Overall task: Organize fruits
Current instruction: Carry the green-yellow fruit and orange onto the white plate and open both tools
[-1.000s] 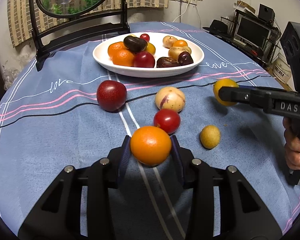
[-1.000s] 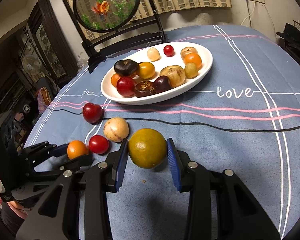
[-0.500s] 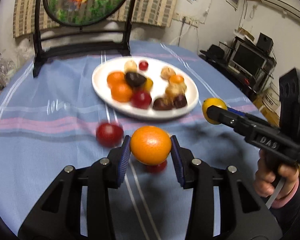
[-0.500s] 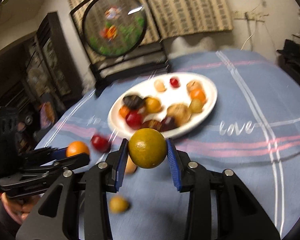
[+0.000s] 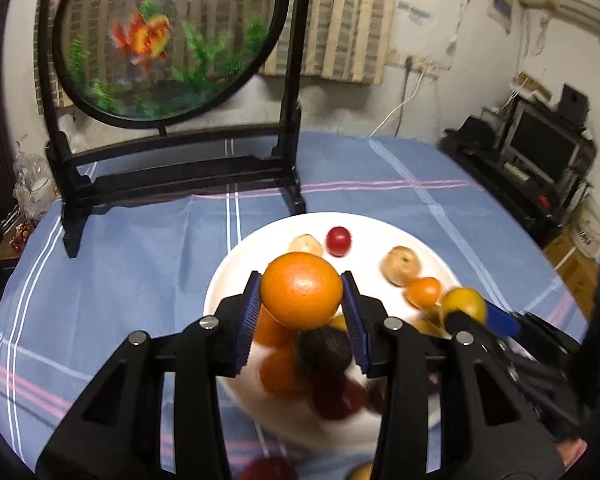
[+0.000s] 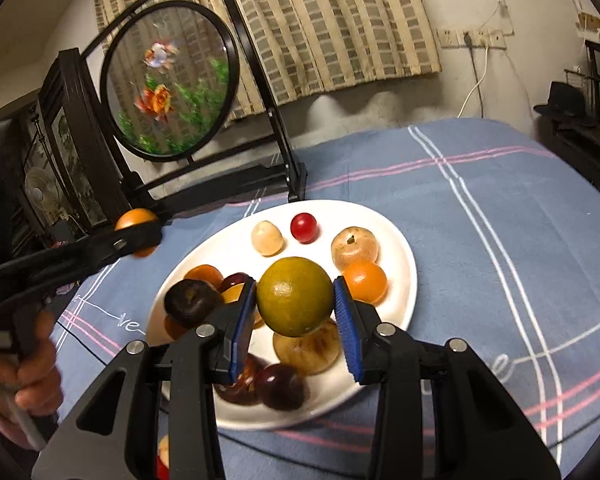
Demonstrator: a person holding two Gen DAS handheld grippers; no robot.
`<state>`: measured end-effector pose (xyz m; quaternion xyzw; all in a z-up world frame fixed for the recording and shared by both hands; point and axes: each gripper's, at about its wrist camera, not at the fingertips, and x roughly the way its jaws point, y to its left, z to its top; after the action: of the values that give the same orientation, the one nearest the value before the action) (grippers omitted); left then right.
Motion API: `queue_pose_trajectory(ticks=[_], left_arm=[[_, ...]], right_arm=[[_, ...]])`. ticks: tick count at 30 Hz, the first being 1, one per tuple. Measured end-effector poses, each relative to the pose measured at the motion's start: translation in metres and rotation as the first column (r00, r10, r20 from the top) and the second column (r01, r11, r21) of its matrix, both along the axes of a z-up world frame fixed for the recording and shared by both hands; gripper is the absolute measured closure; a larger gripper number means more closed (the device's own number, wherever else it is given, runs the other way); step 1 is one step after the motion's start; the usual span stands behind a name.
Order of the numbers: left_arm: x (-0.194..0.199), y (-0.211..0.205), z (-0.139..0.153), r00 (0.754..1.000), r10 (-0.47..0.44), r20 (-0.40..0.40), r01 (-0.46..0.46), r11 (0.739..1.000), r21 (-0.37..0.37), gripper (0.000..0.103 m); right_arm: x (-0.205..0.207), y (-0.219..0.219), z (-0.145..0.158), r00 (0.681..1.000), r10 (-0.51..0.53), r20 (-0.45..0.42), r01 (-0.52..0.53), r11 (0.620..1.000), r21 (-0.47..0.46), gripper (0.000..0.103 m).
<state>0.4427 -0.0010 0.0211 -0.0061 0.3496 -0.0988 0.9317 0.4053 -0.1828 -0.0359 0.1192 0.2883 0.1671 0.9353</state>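
Observation:
My left gripper [image 5: 301,300] is shut on an orange [image 5: 301,290] and holds it in the air over the left part of the white plate [image 5: 236,264]. My right gripper [image 6: 295,312] is shut on a yellow-green citrus [image 6: 295,297] and holds it over the middle of the same plate [image 6: 400,248]. The plate holds several fruits: a red cherry tomato [image 6: 304,227], small oranges, dark plums, pale brown fruits. The right gripper with its citrus [image 5: 464,304] shows at the right of the left wrist view. The left gripper with its orange [image 6: 137,220] shows at the left of the right wrist view.
A round fish picture on a black stand [image 5: 168,40] rises just behind the plate on the blue tablecloth [image 5: 140,256]. A few loose fruits [image 5: 268,470] lie on the cloth near the plate's front edge. A television cabinet [image 5: 540,160] stands right of the table.
Both grippers have lifted their fruits off the cloth and moved forward, from in front of the plate to above it. The loose fruits on the cloth have dropped to the bottom edge of view.

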Motion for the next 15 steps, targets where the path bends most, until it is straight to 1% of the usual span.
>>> queue_pose_trajectory(ticks=[2, 4, 5, 6, 7, 8, 9, 11, 13, 15], left_arm=[[0.017, -0.003, -0.011, 0.999, 0.007, -0.042, -0.006, 1.000, 0.022, 0.063], [0.027, -0.004, -0.020, 0.997, 0.015, -0.074, -0.012, 0.999, 0.035, 0.062], [0.029, -0.003, -0.023, 0.996, 0.023, -0.084, -0.020, 0.999, 0.038, 0.055], [0.030, -0.002, -0.024, 0.996, 0.038, -0.084, -0.034, 0.998, 0.046, 0.033], [0.028, -0.001, -0.023, 0.996, 0.057, -0.069, -0.053, 0.997, 0.058, 0.026], [0.021, 0.001, -0.019, 0.997, 0.075, -0.030, -0.073, 0.995, 0.066, 0.023], [0.015, 0.002, -0.015, 0.997, 0.079, -0.010, -0.078, 0.994, 0.071, 0.019], [0.003, 0.007, -0.008, 0.995, 0.095, 0.002, -0.095, 0.993, 0.064, 0.010], [-0.015, 0.013, -0.001, 0.993, 0.121, 0.017, -0.121, 0.992, 0.041, 0.008], [-0.036, 0.019, 0.002, 0.990, 0.139, 0.021, -0.139, 0.990, 0.028, 0.003]], right_arm=[[0.006, 0.002, -0.003, 1.000, 0.010, -0.014, -0.011, 1.000, -0.014, 0.064], [0.011, 0.004, -0.005, 0.999, 0.024, -0.031, -0.025, 0.999, -0.023, 0.064], [0.014, 0.005, -0.007, 0.999, 0.030, -0.041, -0.031, 0.999, -0.030, 0.063], [0.015, 0.006, -0.007, 0.998, 0.032, -0.051, -0.034, 0.999, -0.035, 0.062], [0.015, 0.007, -0.008, 0.998, 0.036, -0.051, -0.038, 0.999, -0.036, 0.060], [0.014, 0.007, -0.006, 0.998, 0.042, -0.042, -0.043, 0.998, -0.033, 0.059], [0.012, 0.007, -0.004, 0.998, 0.043, -0.036, -0.044, 0.998, -0.033, 0.059], [0.008, 0.006, 0.002, 0.999, 0.048, -0.025, -0.049, 0.999, -0.022, 0.058], [0.003, 0.006, 0.007, 0.999, 0.048, -0.015, -0.048, 0.999, -0.013, 0.058], [-0.008, 0.007, 0.013, 0.998, 0.061, -0.012, -0.061, 0.998, -0.013, 0.058]])
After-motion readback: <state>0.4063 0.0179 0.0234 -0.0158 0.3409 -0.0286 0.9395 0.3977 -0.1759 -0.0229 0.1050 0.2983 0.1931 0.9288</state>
